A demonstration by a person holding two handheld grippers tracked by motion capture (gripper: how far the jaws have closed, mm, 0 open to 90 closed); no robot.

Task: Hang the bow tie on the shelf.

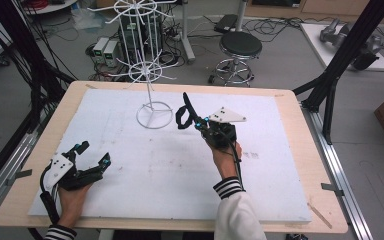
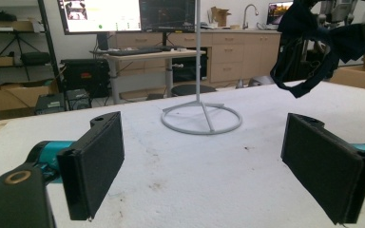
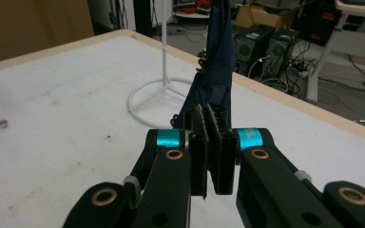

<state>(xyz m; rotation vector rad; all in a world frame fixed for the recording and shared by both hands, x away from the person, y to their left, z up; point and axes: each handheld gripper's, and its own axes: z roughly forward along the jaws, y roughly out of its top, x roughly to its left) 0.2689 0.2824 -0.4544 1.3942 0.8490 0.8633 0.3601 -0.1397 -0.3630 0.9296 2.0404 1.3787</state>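
My right gripper (image 1: pixel 196 120) (image 3: pixel 211 118) is shut on a dark blue cloth strap (image 1: pixel 184 114) (image 3: pixel 217 61), held above the white board just right of the white wire stand's round base (image 1: pixel 154 115) (image 3: pixel 158 92). The strap rises from between the pads and loops down to the left. In the left gripper view the strap (image 2: pixel 309 52) hangs at the upper right, beyond the stand's base (image 2: pixel 202 118). My left gripper (image 1: pixel 91 159) (image 2: pixel 202 166) rests at the board's front left, open, with nothing between its black pads (image 2: pixel 97 161).
The white wire stand (image 1: pixel 147 50) rises from the board's back middle with spoked hook rings. The white board (image 1: pixel 145 170) covers a wooden table (image 1: pixel 300 125). A black stool (image 1: pixel 240 47) and computers stand on the floor behind the table.
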